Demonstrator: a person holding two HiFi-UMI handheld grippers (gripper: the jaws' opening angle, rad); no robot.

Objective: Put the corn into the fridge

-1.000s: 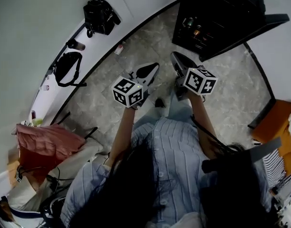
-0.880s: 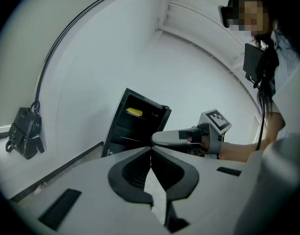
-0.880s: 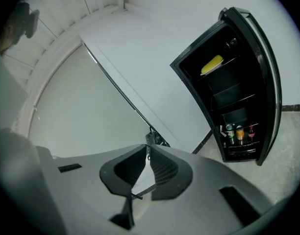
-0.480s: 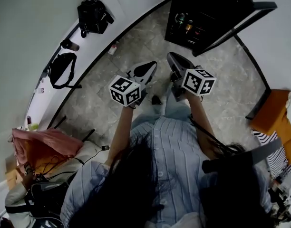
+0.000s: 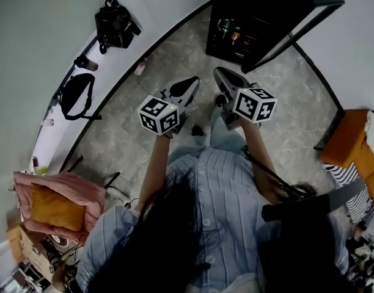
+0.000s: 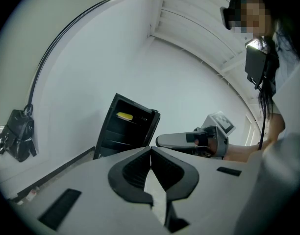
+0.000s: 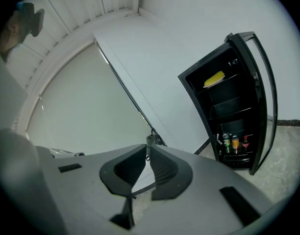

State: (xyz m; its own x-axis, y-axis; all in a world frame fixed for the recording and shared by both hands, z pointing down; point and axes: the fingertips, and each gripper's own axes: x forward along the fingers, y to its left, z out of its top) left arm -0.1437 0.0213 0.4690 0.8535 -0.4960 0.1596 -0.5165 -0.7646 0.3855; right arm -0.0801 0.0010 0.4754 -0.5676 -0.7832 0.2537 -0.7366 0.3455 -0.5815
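The black fridge (image 5: 248, 14) stands open at the top of the head view, its door (image 5: 300, 26) swung to the right. A yellow corn (image 7: 214, 78) lies on the fridge's top shelf; the left gripper view also shows this corn (image 6: 124, 116). My left gripper (image 5: 192, 84) and right gripper (image 5: 220, 75) are held side by side above the floor, short of the fridge and pointing towards it. In its own view the left gripper (image 6: 151, 151) is shut with nothing in it. The right gripper (image 7: 147, 150) is likewise shut and holds nothing.
Bottles (image 7: 234, 143) stand on the fridge's bottom shelf. Two black bags (image 5: 113, 24) (image 5: 76, 94) hang on the white wall at the left. A pink cloth heap (image 5: 58, 200) lies at the lower left and an orange seat (image 5: 349, 142) at the right. The floor is grey stone tile (image 5: 156, 66).
The head view has shifted: the fridge now sits further left and the pink heap lower down. Both grippers keep their pose, side by side and shut.
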